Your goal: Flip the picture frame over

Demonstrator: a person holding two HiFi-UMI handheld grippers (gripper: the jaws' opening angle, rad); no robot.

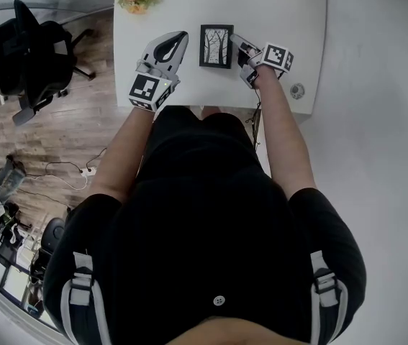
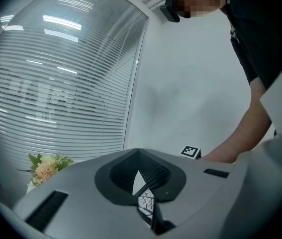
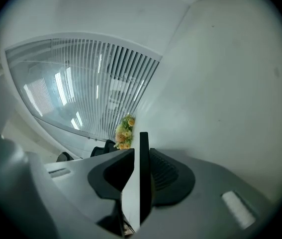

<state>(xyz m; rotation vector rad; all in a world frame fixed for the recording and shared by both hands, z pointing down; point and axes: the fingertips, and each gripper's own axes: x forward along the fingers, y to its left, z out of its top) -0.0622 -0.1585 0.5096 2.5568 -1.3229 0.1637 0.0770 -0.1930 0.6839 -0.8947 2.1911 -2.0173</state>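
- The picture frame (image 1: 216, 46) lies flat on the white table (image 1: 290, 13), picture side up, between our grippers.
- Right gripper (image 1: 238, 43): jaws narrow, bracketing the frame's right edge, with no clamp that we can see.
- Left gripper (image 1: 177, 40): jaws together, empty, near the frame's left edge.
- Step, as we judge it: taking the edge before the turn.
- Next: pinch firmly, lift that edge and roll the wrist without letting it slip.
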